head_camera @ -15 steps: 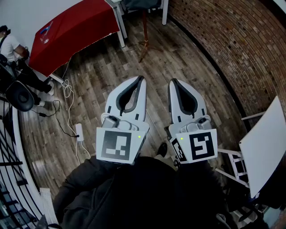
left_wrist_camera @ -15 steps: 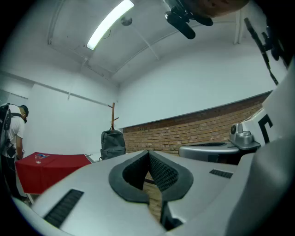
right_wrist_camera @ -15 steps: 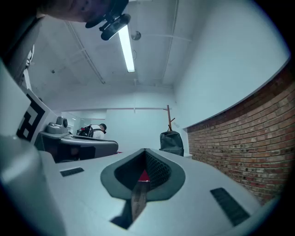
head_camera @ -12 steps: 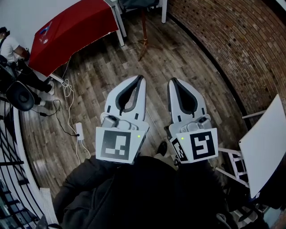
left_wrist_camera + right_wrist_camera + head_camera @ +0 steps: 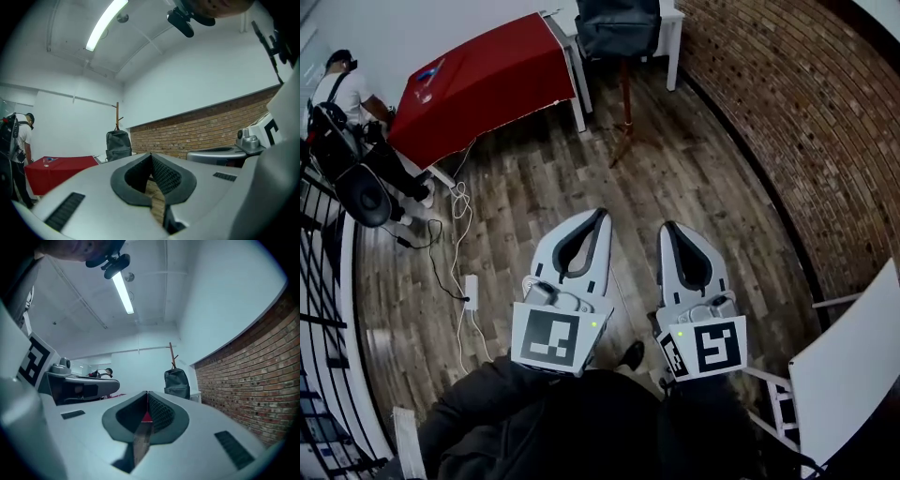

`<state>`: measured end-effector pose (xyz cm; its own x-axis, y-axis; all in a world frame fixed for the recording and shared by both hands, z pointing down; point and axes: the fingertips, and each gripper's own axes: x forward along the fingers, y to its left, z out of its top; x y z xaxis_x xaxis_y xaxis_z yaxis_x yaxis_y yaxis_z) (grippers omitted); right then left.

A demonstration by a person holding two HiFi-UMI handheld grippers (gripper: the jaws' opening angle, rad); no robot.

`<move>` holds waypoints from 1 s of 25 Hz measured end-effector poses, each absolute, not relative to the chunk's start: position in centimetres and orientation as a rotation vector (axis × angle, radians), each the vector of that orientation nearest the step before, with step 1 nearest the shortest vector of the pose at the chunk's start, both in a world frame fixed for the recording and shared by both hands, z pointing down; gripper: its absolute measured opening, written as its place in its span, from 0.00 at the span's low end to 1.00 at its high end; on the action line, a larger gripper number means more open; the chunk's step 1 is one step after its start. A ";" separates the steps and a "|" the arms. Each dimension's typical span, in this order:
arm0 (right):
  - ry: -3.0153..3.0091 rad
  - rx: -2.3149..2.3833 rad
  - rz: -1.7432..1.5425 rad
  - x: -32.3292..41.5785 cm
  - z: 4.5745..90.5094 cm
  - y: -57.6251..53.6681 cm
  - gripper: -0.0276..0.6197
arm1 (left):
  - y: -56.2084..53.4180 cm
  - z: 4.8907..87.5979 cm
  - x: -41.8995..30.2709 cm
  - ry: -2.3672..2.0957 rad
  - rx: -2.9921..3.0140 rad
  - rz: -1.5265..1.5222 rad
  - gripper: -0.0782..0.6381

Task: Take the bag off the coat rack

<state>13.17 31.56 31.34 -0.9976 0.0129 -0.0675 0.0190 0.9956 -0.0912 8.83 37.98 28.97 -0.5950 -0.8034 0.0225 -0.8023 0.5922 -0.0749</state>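
Observation:
A dark grey backpack [image 5: 617,28] hangs on a wooden coat rack [image 5: 625,112] at the far end of the room, by the brick wall. The left gripper view shows the backpack [image 5: 117,145] under the rack's pole [image 5: 117,115], and so does the right gripper view, with the bag [image 5: 176,383] below the rack top [image 5: 172,355]. My left gripper [image 5: 600,215] and right gripper [image 5: 666,228] are held side by side over the wooden floor, well short of the rack. Both are shut with nothing between the jaws.
A table with a red cloth [image 5: 487,80] stands left of the rack, a white table [image 5: 670,19] behind it. A person [image 5: 342,89] stands at far left beside equipment. Cables and a power strip [image 5: 471,289] lie on the floor. A white board [image 5: 848,361] stands at right, a brick wall [image 5: 797,122] beyond.
The head view has tipped up and forward: the backpack and rack top now show at the upper edge, and both grippers sit lower in the picture. Their jaws stay shut.

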 end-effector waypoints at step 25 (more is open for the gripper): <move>3.104 0.028 -0.032 -18.8 30.1 32.3 0.05 | 38.6 29.6 -22.6 2.775 -1.429 0.005 0.12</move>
<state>-18.78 32.28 30.05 -0.9991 0.0176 -0.0374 0.0183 0.9996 -0.0205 -22.62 38.64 29.63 -0.5807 -0.8139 -0.0192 -0.8140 0.5809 -0.0065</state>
